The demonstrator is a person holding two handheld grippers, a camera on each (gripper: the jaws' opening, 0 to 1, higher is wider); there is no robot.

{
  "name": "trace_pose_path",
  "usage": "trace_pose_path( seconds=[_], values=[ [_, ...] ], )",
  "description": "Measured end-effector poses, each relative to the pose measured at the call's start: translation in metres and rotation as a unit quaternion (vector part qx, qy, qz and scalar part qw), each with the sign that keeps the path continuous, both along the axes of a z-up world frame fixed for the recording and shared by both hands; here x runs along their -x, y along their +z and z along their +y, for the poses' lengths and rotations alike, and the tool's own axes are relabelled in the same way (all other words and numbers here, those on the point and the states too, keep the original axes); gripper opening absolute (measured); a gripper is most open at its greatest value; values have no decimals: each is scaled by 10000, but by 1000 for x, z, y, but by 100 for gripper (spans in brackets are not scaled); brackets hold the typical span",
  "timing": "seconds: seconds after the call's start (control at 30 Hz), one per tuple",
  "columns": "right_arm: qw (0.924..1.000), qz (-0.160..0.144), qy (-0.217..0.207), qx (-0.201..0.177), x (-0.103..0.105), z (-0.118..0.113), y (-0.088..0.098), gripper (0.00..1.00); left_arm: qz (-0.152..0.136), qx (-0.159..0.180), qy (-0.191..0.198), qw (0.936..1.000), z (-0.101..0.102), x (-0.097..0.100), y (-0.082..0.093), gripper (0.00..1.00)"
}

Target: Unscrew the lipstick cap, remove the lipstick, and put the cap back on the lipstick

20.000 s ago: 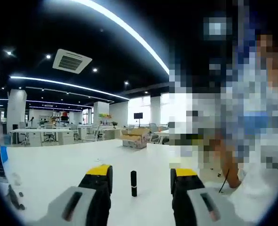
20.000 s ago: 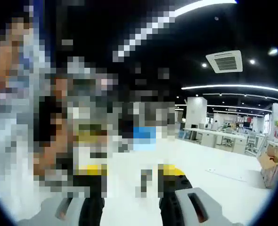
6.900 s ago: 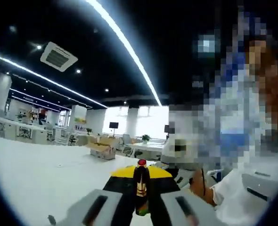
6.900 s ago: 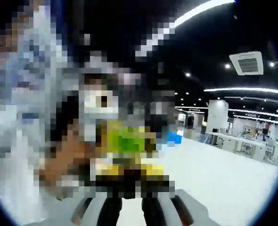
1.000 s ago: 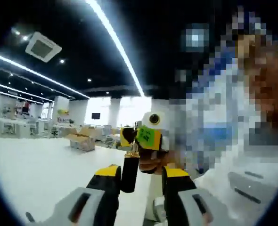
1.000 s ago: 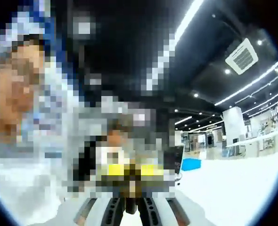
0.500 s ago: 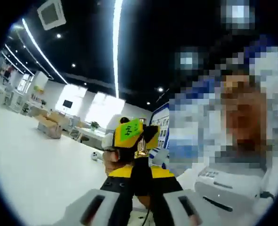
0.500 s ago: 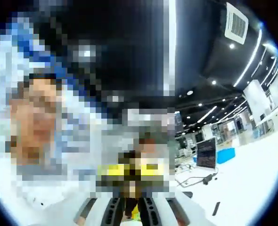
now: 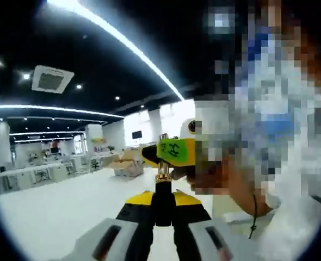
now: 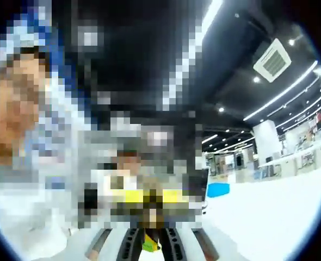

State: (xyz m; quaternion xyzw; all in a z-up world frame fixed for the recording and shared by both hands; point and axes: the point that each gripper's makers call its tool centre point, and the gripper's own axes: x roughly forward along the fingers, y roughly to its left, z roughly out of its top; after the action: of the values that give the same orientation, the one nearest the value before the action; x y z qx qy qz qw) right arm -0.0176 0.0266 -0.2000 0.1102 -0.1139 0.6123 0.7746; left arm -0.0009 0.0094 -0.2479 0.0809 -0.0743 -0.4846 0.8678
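My left gripper (image 9: 161, 197) is shut on the black lipstick tube (image 9: 161, 209), which stands upright between its yellow-tipped jaws. The tube's gold collar (image 9: 161, 177) rises just above them. My right gripper (image 9: 158, 161), marked by a green sticker (image 9: 174, 150), comes in from the right and sits on top of the collar, hiding the upper end of the lipstick. In the right gripper view my right gripper (image 10: 151, 235) has its jaws close together around a dark cap-like piece (image 10: 152, 237), partly under mosaic.
A white table (image 9: 57, 212) spreads out below and to the left. Cardboard boxes (image 9: 129, 163) and office desks stand far behind. A person's hand (image 9: 217, 182) and white sleeve sit close on the right. A blue box (image 10: 218, 190) lies on the table.
One second ago my left jaws stood apart around the tube; they are now shut on it. Both views rolled and came back level. The two grippers stay joined at the lipstick.
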Motion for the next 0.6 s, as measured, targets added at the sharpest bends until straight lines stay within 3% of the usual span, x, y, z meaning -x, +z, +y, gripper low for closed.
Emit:
trace_pose_path(
  seconds=[0.07, 0.13, 0.23, 0.27, 0.33, 0.43, 0.53, 0.6],
  values=[
    [9998, -59, -165, -21, -4, -2, 1, 6, -593, -257, 730, 9952, 3, -8, 3, 13],
    [9995, -105, -263, -104, -5, -4, 4, 6, -1190, -432, 1263, 9839, 5, -9, 9, 13],
    [9994, -175, -281, -75, -3, -6, 6, 6, -1441, -723, 1188, 9797, -1, -4, 6, 15],
    [9995, -198, -224, -90, -1, -7, 7, 6, -1369, -634, 980, 9837, -3, 1, 8, 15],
    [9998, -150, -74, -139, 2, -9, 10, 6, -869, -213, 485, 9948, -5, 8, 10, 17],
    [9998, -126, 86, -140, 6, -10, 12, 6, -268, 216, -120, 9993, -2, 12, 12, 18],
    [9992, -26, 348, -170, 12, -9, 13, 6, 266, 523, -749, 9955, -1, 19, 13, 28],
    [9973, 121, 705, -191, 20, -8, 12, 6, 740, 885, -1418, 9831, -1, 29, 16, 29]
  ],
)
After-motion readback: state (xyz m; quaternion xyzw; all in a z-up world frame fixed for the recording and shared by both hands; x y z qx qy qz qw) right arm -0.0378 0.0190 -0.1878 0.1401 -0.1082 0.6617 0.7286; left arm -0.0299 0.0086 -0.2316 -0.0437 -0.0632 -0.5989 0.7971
